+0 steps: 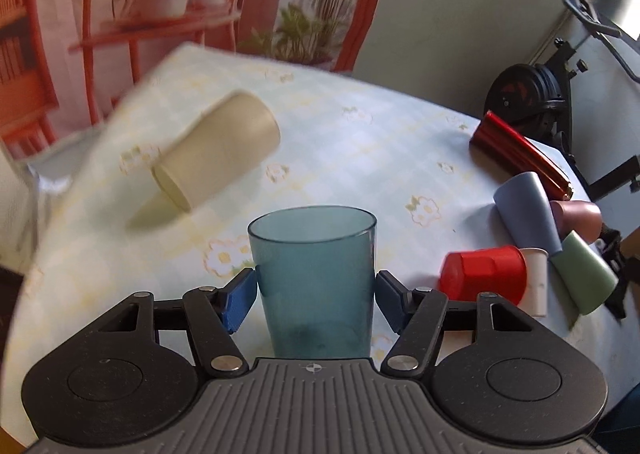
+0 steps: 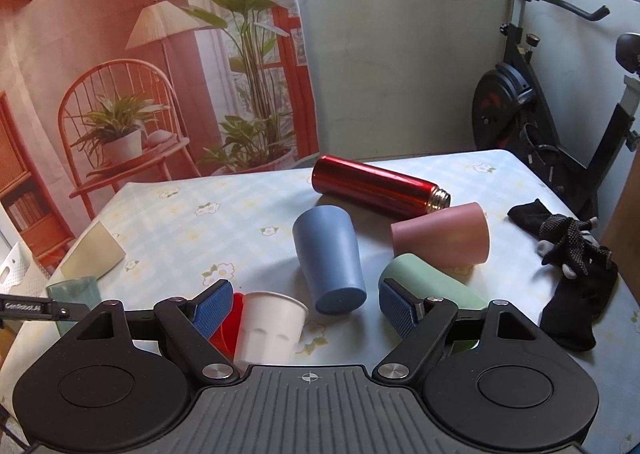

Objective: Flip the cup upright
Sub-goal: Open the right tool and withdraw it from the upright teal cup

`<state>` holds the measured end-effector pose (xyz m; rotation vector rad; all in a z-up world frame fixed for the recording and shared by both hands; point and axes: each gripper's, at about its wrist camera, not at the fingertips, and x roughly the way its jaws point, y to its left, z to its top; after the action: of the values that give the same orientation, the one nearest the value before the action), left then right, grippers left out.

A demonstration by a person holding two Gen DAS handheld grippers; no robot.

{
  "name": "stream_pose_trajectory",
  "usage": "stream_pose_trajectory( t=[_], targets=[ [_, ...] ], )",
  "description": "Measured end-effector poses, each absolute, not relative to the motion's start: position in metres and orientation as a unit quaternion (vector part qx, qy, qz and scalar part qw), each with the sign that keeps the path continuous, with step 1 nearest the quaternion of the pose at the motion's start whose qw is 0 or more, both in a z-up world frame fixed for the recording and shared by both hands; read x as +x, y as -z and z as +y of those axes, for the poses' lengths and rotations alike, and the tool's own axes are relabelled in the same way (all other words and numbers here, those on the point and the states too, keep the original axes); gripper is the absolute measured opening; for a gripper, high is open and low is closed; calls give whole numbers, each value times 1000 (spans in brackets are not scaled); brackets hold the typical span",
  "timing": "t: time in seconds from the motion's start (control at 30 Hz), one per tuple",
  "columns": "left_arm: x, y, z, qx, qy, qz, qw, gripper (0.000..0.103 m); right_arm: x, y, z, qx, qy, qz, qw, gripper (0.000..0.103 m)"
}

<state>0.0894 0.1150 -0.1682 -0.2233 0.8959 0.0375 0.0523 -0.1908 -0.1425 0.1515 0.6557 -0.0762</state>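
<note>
A translucent teal cup (image 1: 314, 278) stands upright, mouth up, between the blue pads of my left gripper (image 1: 316, 296), which is shut on its sides. The same cup shows at the left edge of the right wrist view (image 2: 74, 294). A cream cup (image 1: 218, 156) lies on its side behind it. My right gripper (image 2: 306, 306) is open and empty, over a white paper cup (image 2: 270, 328) nested with a red cup (image 2: 230, 324), both on their sides.
On the flowered tablecloth (image 2: 224, 214) lie a blue cup (image 2: 330, 258), a pink cup (image 2: 444, 240), a green cup (image 2: 424, 280) and a red metal flask (image 2: 378, 184). Black gloves (image 2: 572, 266) lie at the right edge. An exercise bike (image 2: 532, 94) stands behind the table.
</note>
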Motion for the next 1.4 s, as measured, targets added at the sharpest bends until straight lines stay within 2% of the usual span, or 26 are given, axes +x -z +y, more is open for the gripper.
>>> stream_pose_trajectory(
  t=[0.17,0.57,1.4],
  targets=[
    [100,163,112,-68,-37,393,916,67,52,142,-191,75,40,318,944,77],
    [131,181,104,-56,-68,343,935,67,49,144,-197,79,49,319,943,77],
    [115,188,103,-60,-44,383,921,67,46,143,-196,78,48,321,943,78]
  ],
)
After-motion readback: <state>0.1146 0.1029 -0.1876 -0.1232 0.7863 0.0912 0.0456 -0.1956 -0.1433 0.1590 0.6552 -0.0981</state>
